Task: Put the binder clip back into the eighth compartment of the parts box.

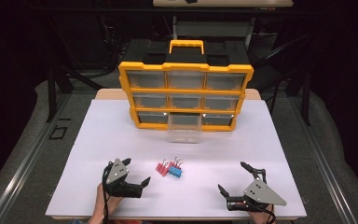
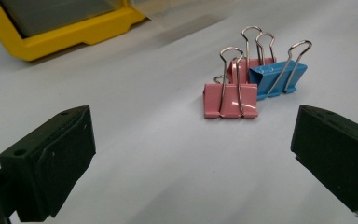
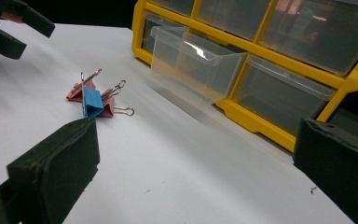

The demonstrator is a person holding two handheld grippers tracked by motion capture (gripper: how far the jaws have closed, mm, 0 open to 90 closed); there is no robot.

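Black-jawed left gripper (image 1: 134, 171) and right gripper (image 1: 233, 177) rest low, both wide, flanking binder clips (image 1: 169, 168).

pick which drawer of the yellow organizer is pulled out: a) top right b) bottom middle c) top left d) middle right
b, the clear drawer in the middle of the bottom row sticks out from the yellow organizer toward the binder clips, while the other drawers sit flush in their slots.

high view: above, looking forward-down | gripper views: low, near table | shared: binder clips (image 2: 249, 79)
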